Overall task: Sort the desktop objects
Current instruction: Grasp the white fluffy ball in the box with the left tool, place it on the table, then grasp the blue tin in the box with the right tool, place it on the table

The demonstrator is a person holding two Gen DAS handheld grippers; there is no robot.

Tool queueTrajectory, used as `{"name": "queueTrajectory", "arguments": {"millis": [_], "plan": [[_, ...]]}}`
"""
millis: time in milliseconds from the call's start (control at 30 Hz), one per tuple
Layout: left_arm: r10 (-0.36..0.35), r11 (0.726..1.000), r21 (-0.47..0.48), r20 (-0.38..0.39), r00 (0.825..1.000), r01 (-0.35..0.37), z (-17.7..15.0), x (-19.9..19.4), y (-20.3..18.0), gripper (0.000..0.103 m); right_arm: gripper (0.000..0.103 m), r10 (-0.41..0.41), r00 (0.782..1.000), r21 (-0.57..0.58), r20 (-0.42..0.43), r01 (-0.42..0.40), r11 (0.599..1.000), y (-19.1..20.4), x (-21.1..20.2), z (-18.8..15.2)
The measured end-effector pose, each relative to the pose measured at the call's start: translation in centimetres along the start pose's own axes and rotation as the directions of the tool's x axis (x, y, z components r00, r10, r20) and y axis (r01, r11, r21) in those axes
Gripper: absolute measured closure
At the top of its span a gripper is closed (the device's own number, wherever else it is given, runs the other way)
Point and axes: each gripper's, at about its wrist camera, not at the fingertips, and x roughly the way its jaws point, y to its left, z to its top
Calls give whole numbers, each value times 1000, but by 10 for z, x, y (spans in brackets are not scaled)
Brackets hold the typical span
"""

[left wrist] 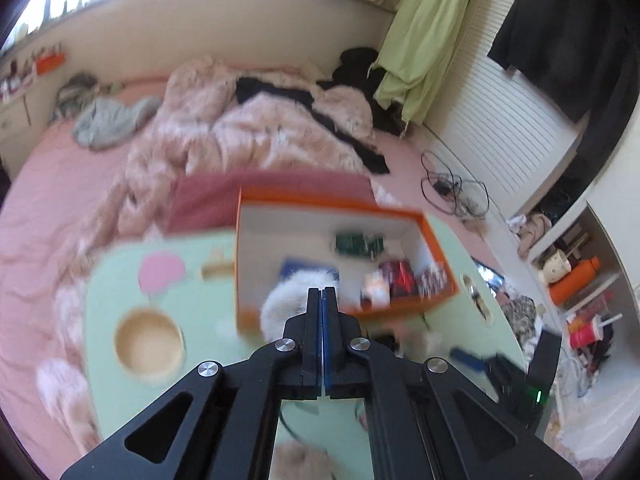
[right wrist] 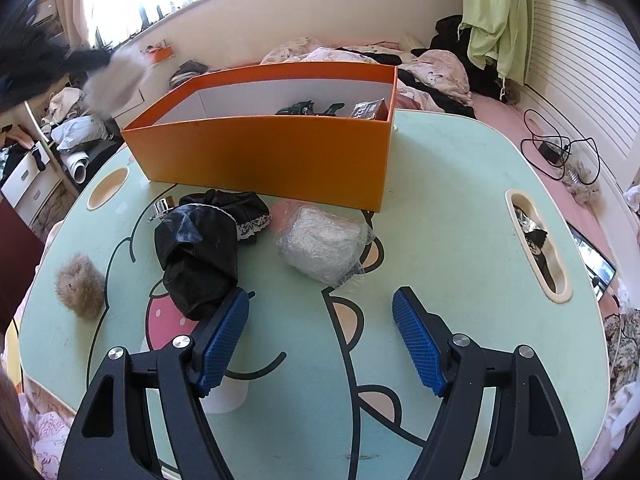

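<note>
My left gripper point(left wrist: 322, 292) is shut, and a white fluffy ball point(left wrist: 298, 298) sticks out from its fingertips, over the near wall of the orange box point(left wrist: 434, 240). The view is motion-blurred. In the right wrist view the same ball point(right wrist: 116, 80) hangs high at the upper left, beside the orange box point(right wrist: 260, 152). My right gripper point(right wrist: 320, 304) stands open above the green table point(right wrist: 460, 208), nothing between its pads. Ahead of it lie a black cloth bundle point(right wrist: 200, 256), a bubble-wrap packet point(right wrist: 324, 248) and a brown fluffy ball point(right wrist: 80, 290).
The box holds a green item point(right wrist: 308, 109) and a dark red packet point(right wrist: 370, 110). A small metal piece point(right wrist: 162, 204) lies by the black cloth. The table has a slot point(right wrist: 536, 244) at the right and a round recess point(left wrist: 148, 344). A cluttered bed surrounds the table.
</note>
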Motion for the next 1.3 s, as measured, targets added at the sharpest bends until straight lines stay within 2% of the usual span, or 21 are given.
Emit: {"name": "queueTrajectory", "arguments": {"millis": [100,167,233,267,300,367,433,467,500,533,600,700,733,800,867,967,1067,1100,1133,1200,1300], "plan": [[4,1000,-10,-41,999,-4,-29,25,6,100,27,-4,1000,-4,-2,4,1000,1,0,0],[25,999,-23,-30,999,-26,-41,35,11,97,27,-7,1000,-8,-4,7,1000,2,1,0],[7,999,-42,7,1000,-7,-51,28,14,90,27,-8,1000,-5,-3,8,1000,2,0,0],[-6,999,-53,27,1000,7,-56,21,16,76,27,-5,1000,4,0,5,1000,1,0,0],[-8,998,-58,43,999,10,-61,15,17,50,27,3,1000,19,5,-3,1000,-2,-2,-1],[27,999,-46,65,998,-24,-77,1,20,24,27,32,999,61,38,-34,998,-10,-9,0],[35,999,1,83,996,-36,-92,-9,22,22,27,64,993,93,101,-74,993,-15,-24,6],[13,999,42,74,997,-16,-100,-10,23,22,27,90,988,99,123,-102,990,-14,-30,12],[3,998,68,61,998,-7,-106,-9,25,22,27,141,982,103,129,-155,983,-11,-36,22],[21,996,81,49,999,-25,-111,-7,27,22,27,210,972,108,106,-222,969,-8,-37,36],[91,991,96,28,995,-93,-120,2,28,22,27,344,939,150,14,-342,928,0,-28,73],[93,988,120,40,995,-97,-129,10,20,22,27,438,891,251,-116,-401,881,11,2,124],[68,990,119,42,997,-72,-130,13,16,22,27,435,884,266,-173,-383,885,18,18,141],[25,993,115,18,1000,-27,-134,21,8,22,27,378,884,263,-276,-309,914,30,46,163],[63,987,146,31,998,-67,-136,28,-6,22,27,328,874,247,-357,-251,936,45,74,180],[88,976,195,33,996,-93,-136,35,-21,22,27,294,858,253,-422,-200,947,57,103,189],[86,973,211,50,995,-95,-138,33,-24,22,27,315,820,299,-479,-185,936,67,126,188],[84,973,209,57,995,-94,-138,32,-23,22,27,310,817,301,-487,-177,937,69,130,186],[81,975,201,60,995,-92,-138,31,-22,22,27,294,820,294,-491,-162,942,71,135,184],[78,980,179,60,995,-88,-137,31,-18,22,27,228,847,247,-480,-118,962,79,137,184],[74,984,158,59,996,-83,-136,31,-15,22,30,87,883,103,-462,-44,994,96,133,178]]}}
